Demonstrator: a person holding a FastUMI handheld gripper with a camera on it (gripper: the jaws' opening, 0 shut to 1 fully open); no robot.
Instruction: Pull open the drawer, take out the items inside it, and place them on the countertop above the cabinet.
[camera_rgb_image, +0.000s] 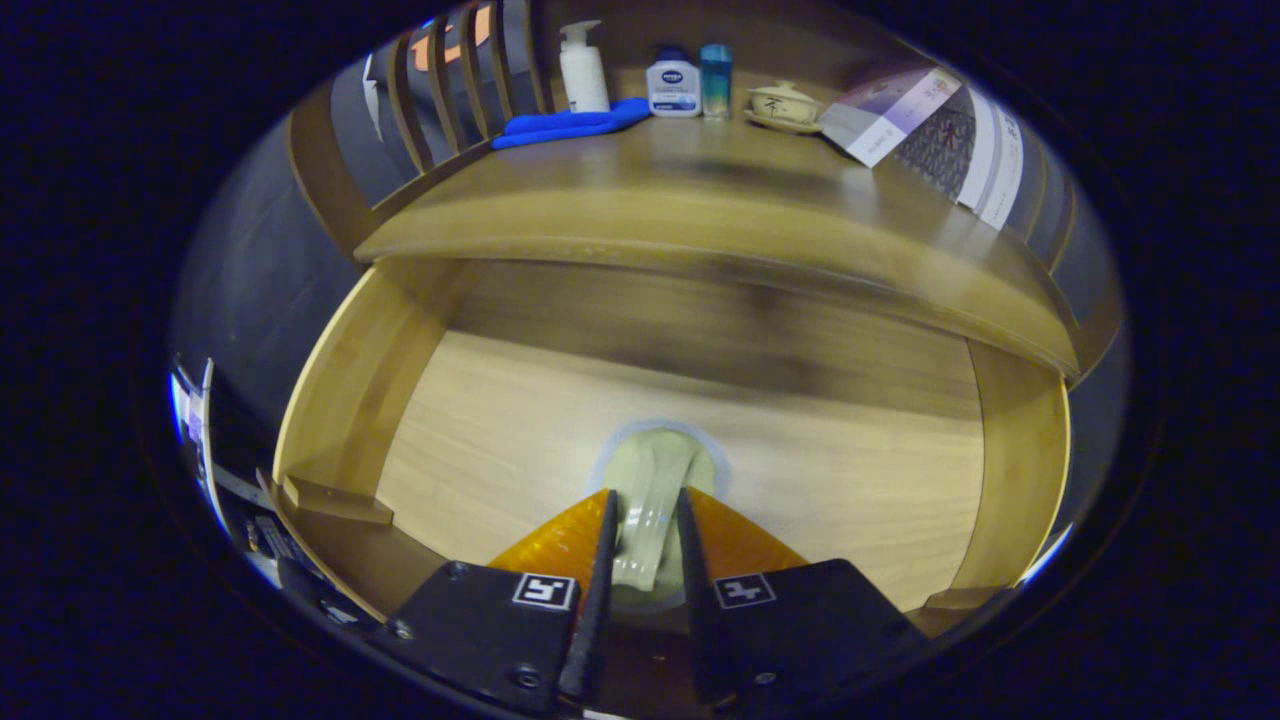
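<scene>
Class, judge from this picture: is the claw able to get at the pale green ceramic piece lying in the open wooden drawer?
Probably yes. The pale green ceramic piece already sits between the fingers of the claw, on the bare floor of the open wooden drawer. Whether both fingers press on it cannot be told.

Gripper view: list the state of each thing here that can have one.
Drawer: pulled open.
Spoon: pale ceramic, in the drawer, between the jaws.
Gripper: jaws closed on the spoon.
Lidded teacup: lid on, upright on its saucer on the countertop.
Pump bottle: upright.
Blue cloth: lying flat.
</scene>
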